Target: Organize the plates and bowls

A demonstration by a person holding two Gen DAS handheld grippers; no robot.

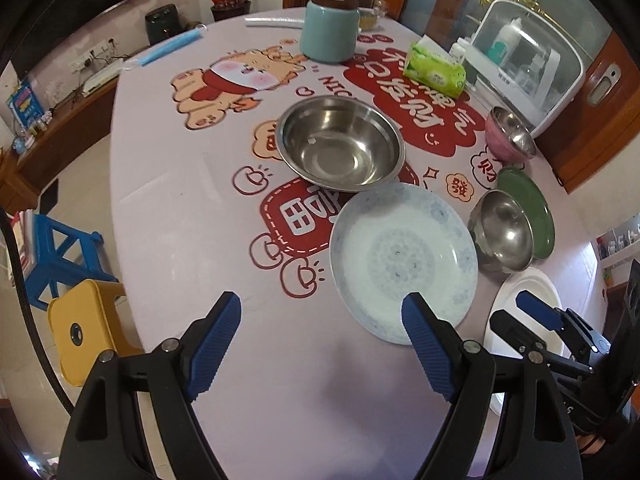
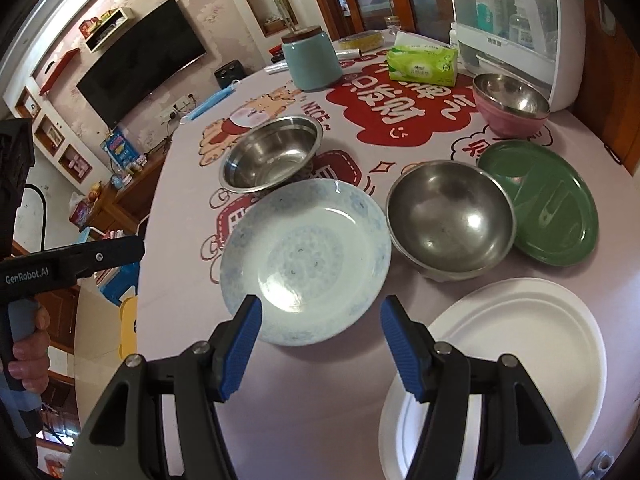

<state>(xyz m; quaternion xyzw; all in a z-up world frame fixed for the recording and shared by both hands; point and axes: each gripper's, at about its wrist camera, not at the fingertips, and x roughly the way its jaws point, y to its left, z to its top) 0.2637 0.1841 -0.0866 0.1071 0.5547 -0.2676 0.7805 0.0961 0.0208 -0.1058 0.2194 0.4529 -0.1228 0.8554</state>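
Left wrist view shows the left tool [image 1: 322,312] spread wide with nothing between its blue pads, hovering over the near part of the bench [image 1: 180,160], whose cloth is printed with red cartoon motifs. Its right finger overlaps the near rim of the blue-patterned china plate [image 1: 404,260]. Beyond that plate sits the wide steel basin [image 1: 340,144], its rim just beside the plate's far edge. To the right, a small steel bowl [image 1: 502,236] rests against the green plate [image 1: 528,208], and farther back stands the pink bowl [image 1: 510,134] with a steel lining. A teal canister [image 1: 330,30] and a green tissue pack [image 1: 434,68] stand at the far side.

Right wrist view shows the right tool [image 2: 320,318] likewise wide open and holding nothing, poised above the bench between the china plate [image 2: 306,256] and the white plate [image 2: 516,344] at the near right. The small steel bowl [image 2: 450,216] overlaps the edge of the green plate [image 2: 552,200]; the pink bowl [image 2: 510,108] stands beyond them, by a white storage cabinet [image 2: 560,40].
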